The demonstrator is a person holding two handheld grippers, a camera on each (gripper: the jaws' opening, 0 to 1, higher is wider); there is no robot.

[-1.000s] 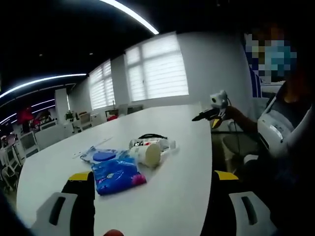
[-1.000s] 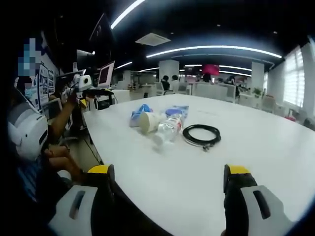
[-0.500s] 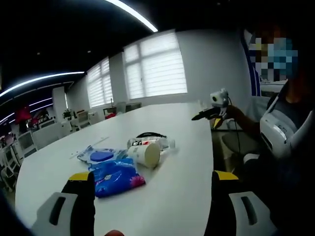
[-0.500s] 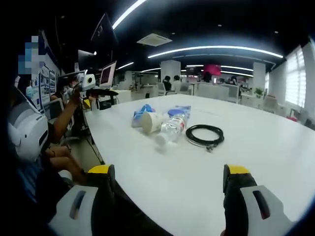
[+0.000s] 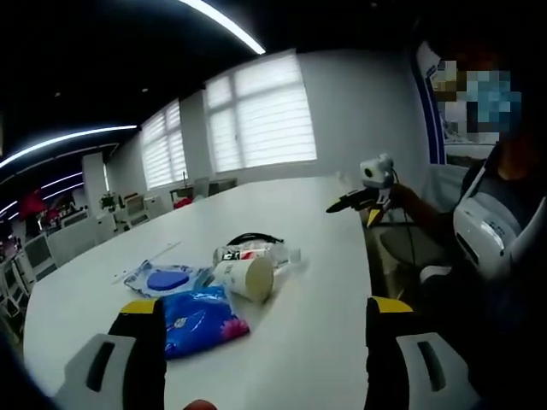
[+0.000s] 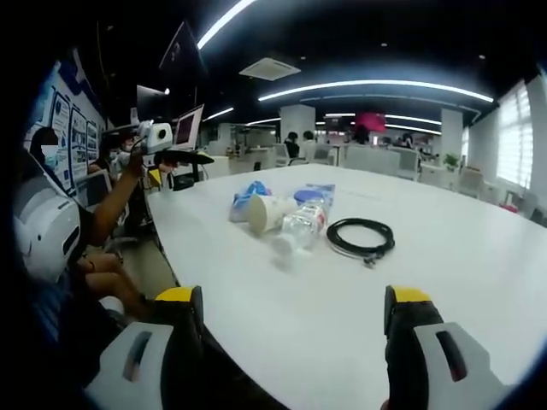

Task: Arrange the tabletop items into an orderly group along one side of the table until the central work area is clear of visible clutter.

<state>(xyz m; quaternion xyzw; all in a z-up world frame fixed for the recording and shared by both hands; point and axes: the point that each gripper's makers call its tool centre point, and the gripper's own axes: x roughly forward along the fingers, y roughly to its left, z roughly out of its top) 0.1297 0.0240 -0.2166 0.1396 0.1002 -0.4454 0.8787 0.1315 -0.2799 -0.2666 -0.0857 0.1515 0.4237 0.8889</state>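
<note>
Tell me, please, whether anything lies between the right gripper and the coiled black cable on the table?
Nothing visible does: bare white table runs from the open right gripper to the black cable. The plastic bottle lies beside the cable, off that path.

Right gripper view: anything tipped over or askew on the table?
Yes. The paper cup and the plastic bottle both lie on their sides, close together, beside a loosely coiled black cable. Nothing looks spilled.

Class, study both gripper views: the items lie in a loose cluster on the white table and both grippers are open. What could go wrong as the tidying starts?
1. The plastic bottle and paper cup lie on their sides near the table edge; a nudge could roll them off.
2. The coiled black cable may uncoil when lifted.
</note>
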